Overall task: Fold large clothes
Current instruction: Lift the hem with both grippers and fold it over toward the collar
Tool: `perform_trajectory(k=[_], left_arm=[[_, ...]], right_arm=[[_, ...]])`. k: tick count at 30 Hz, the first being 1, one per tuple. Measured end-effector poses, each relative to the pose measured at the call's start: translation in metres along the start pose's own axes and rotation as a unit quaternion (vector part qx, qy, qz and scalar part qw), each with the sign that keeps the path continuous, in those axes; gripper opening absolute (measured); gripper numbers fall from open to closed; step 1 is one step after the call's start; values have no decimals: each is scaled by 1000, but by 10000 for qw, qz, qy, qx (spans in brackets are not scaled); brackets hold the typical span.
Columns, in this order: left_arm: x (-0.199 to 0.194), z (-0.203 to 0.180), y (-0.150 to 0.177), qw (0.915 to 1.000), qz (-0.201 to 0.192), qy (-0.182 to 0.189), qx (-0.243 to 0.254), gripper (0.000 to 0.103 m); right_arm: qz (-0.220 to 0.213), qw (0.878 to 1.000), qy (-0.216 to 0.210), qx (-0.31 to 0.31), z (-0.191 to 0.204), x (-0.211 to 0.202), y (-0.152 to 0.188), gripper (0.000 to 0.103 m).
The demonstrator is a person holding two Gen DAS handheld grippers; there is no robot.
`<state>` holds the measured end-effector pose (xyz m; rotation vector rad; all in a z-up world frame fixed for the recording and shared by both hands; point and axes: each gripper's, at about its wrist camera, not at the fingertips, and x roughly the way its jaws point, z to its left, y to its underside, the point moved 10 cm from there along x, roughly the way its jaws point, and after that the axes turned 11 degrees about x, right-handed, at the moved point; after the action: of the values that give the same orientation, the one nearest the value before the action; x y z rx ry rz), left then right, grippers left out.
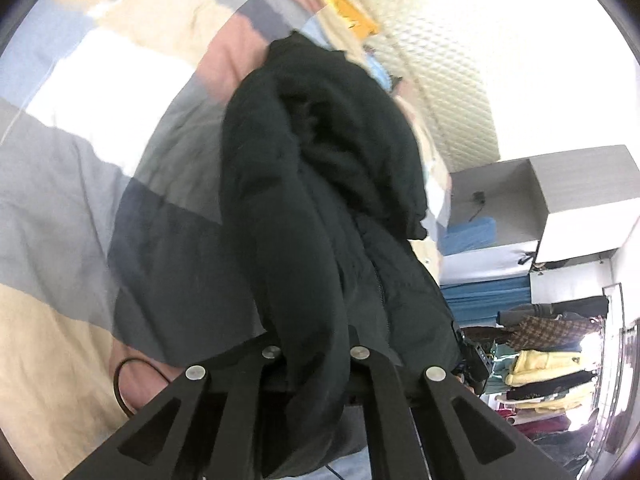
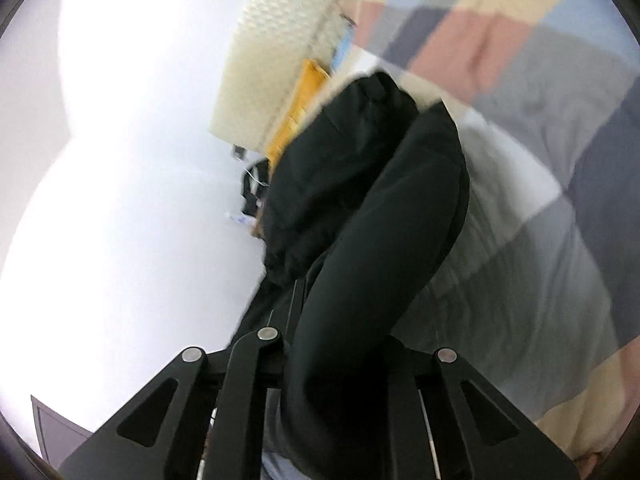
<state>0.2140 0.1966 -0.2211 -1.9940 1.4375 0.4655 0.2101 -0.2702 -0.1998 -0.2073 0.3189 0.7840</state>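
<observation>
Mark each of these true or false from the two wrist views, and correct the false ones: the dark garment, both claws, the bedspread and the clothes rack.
1. The left claw is shut on the dark jacket. True.
2. The right claw hangs open with nothing in it. False: it is shut on the dark jacket's fabric too.
3. The jacket is bright yellow. False: it is black or very dark green; the yellow clothes hang on the clothes rack.
4. Under the jacket lies a patchwork bedspread in grey, cream, pink and blue blocks. True.
5. The jacket lies flat and neatly folded. False: it is bunched and draped from both claws.
</observation>
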Motion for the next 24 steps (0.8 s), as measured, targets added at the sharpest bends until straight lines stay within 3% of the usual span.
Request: perform_trajectory(k=[4,9,15,24], left_arm=[[-16,-39,5,9997,-215,116,88,4],[-48,-79,23,9979,-536,121,348,4],[-78,-105,60,9964,-572,69,616,4],[-109,-125,106,9921,-669,-150,1049,4]], right_arm=[[-169,9993,-319,-115,25,-37,-7,11],[-229,9976,-583,-293,49,-65,9,11],[-357,9956,-733,-471,64,-108,39,11],[-569,9942,-756,-509,57,-156,82,11]])
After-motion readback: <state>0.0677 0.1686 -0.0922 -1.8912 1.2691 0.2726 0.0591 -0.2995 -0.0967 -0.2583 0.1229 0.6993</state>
